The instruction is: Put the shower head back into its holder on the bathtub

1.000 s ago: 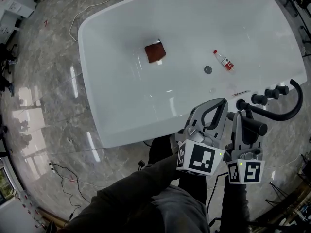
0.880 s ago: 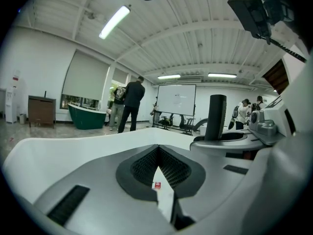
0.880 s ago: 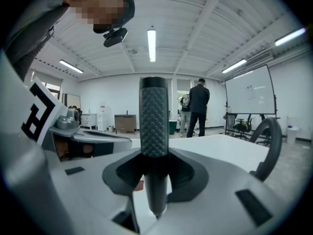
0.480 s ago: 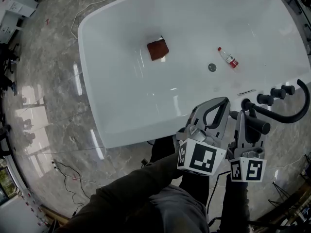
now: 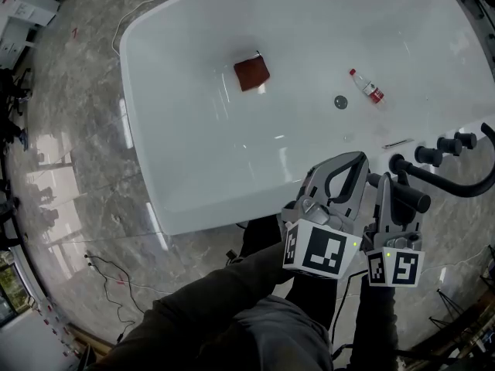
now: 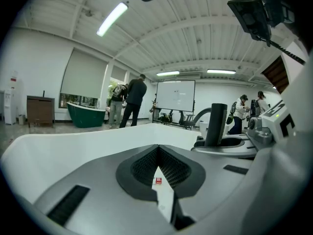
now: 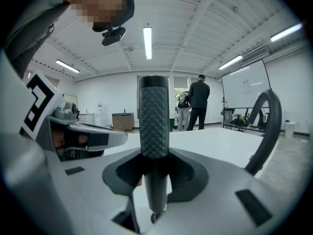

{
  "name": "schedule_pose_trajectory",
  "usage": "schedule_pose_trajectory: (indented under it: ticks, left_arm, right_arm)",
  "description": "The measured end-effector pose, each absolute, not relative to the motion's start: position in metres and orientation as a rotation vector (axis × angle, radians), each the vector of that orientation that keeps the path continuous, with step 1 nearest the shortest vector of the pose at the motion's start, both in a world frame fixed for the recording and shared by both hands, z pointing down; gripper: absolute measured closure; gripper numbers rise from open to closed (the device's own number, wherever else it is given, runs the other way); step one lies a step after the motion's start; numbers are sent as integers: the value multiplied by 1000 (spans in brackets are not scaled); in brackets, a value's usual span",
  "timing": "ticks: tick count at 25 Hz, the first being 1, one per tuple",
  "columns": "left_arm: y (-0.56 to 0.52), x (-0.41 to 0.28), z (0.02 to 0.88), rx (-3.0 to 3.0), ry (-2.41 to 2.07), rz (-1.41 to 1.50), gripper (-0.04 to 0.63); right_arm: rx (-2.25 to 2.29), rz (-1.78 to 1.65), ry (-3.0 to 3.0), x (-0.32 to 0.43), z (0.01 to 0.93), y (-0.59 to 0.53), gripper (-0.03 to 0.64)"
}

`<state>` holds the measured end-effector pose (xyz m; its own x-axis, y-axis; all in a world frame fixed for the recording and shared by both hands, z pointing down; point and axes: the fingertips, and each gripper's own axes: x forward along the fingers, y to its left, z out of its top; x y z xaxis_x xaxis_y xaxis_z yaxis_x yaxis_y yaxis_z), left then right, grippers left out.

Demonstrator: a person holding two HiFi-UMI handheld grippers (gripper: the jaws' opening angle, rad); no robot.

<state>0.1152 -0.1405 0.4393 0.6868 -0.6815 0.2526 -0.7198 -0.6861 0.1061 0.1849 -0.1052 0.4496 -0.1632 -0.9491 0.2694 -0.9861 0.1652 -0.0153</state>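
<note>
My right gripper [image 5: 384,182] [image 7: 154,156] is shut on the dark grey shower head handle [image 5: 410,198]. That handle [image 7: 154,116] stands upright between the pads in the right gripper view, textured grip on top. The hand hovers just in front of the white bathtub's near rim [image 5: 232,207]. A black round fitting [image 5: 397,163] sits on the rim beside two black knobs [image 5: 430,155] and the curved black spout [image 5: 456,188]. My left gripper [image 5: 353,165] [image 6: 157,149] is shut and holds nothing, close to the left of the right one. From the left gripper view the handle [image 6: 215,124] shows to the right.
Inside the tub lie a red-brown square item [image 5: 251,73], a small bottle with a red label [image 5: 370,90] and the drain [image 5: 341,102]. Marble floor with cables [image 5: 108,277] surrounds the tub. Several people stand far off across the hall [image 6: 132,102].
Both grippers have sunk a little toward the tub rim, side by side. The right one still grips the handle and the left stays shut.
</note>
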Motion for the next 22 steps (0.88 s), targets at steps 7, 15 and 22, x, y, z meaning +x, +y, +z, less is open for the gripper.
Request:
schedule_pose_trajectory:
  ticks: [7, 15, 22]
  left_arm:
    - [-140, 114, 447, 2704, -1136, 304, 592]
    - [-137, 115, 457, 2704, -1137, 324, 592]
    - [-135, 116, 467, 2699, -1135, 344, 592]
  right_arm:
    - [1903, 298, -2228, 186, 466, -106, 491]
    - [1904, 331, -2214, 190, 491, -106, 491]
    - [1905, 301, -2235, 190, 495, -110, 491]
